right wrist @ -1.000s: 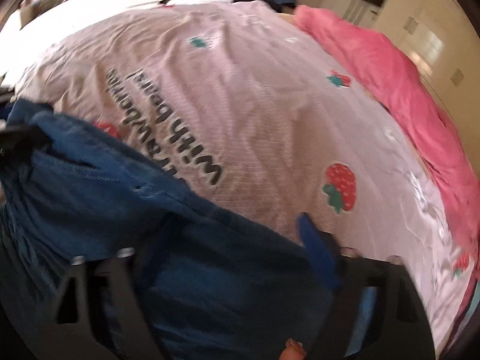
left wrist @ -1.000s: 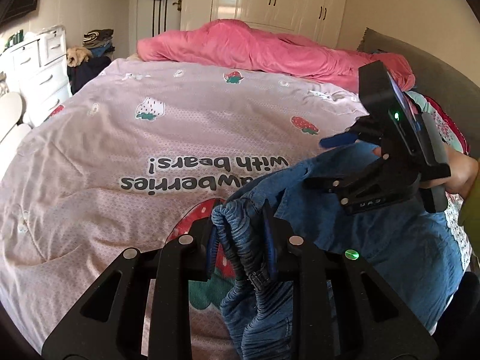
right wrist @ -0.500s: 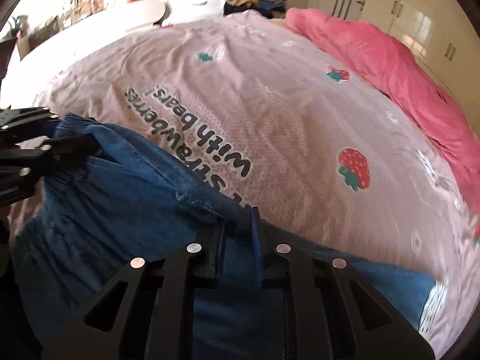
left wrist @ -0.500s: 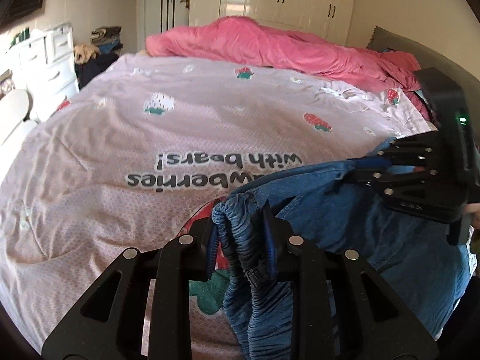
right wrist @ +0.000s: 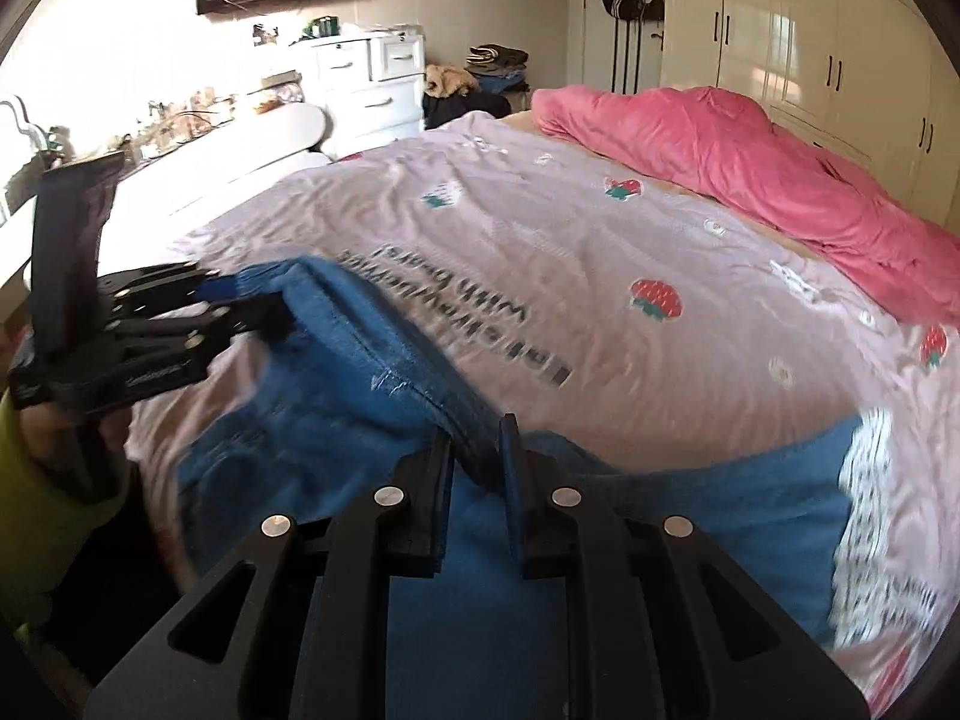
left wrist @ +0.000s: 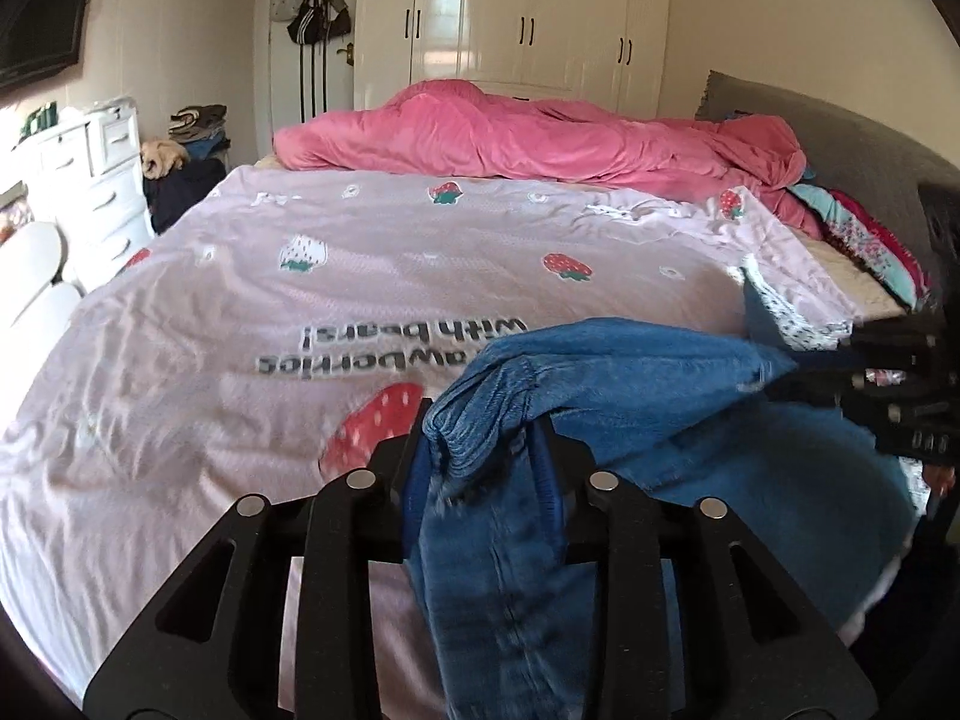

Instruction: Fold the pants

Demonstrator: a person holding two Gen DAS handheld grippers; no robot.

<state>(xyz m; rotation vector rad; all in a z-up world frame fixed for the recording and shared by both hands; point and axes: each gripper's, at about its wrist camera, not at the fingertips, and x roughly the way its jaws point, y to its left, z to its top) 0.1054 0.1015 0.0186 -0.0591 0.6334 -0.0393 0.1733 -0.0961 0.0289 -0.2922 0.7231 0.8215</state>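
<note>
Left wrist view: left gripper (left wrist: 483, 468) fingers clamp the bunched waistband of the blue pants (left wrist: 630, 372), jaws just eased slightly; right gripper (right wrist: 474, 468) pinches the waistband's other end. Pants lifted over the bed (left wrist: 240, 300), no fold made yet. Pink blanket (left wrist: 540, 144), white wardrobe (left wrist: 528, 12) behind.

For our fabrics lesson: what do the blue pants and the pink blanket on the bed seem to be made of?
Pants: likely denim, matte blue, with a visible twill weave and a stitched, gathered waistband.
Pink blanket: probably plush fleece; soft sheen, rounded puffy folds. The exact fibre cannot be told.
</note>
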